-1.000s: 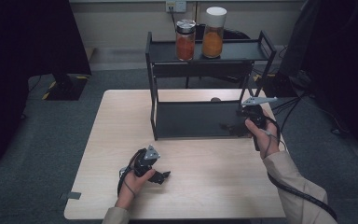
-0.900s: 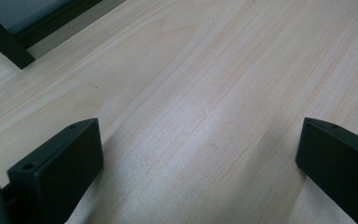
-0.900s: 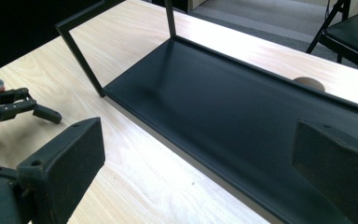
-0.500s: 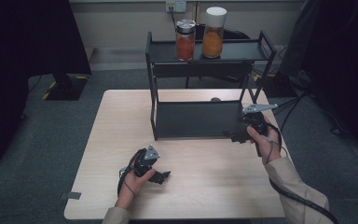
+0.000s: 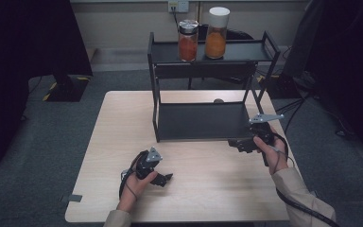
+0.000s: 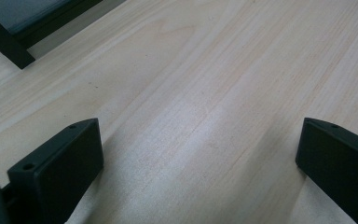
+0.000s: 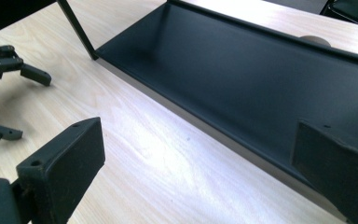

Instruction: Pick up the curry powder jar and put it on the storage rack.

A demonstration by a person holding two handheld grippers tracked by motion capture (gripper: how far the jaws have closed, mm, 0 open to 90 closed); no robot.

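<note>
A black two-tier shelf (image 5: 203, 52) stands at the back of the wooden table (image 5: 123, 123). Two jars sit on its top tier: one with a dark lid and red-orange contents (image 5: 188, 40), one with a white lid and orange contents (image 5: 216, 33). My left gripper (image 5: 164, 178) rests open near the table's front, over bare wood (image 6: 200, 135). My right gripper (image 5: 235, 143) hovers open at the shelf's front right corner, jaws pointing left. Its jaws (image 7: 198, 137) frame the edge of the lower tray (image 7: 242, 70), which holds nothing.
A small grey disc (image 5: 219, 100) is set into the table behind the shelf. The left gripper (image 7: 9, 65) lies at the far left of the right gripper view. The shelf's front left corner (image 6: 9, 37) is ahead of the left gripper. Cables trail on the floor at right (image 5: 307, 104).
My right gripper has come down and toward the person from the shelf's right post, with its jaws swung to the left. The left gripper has stayed where it was.
</note>
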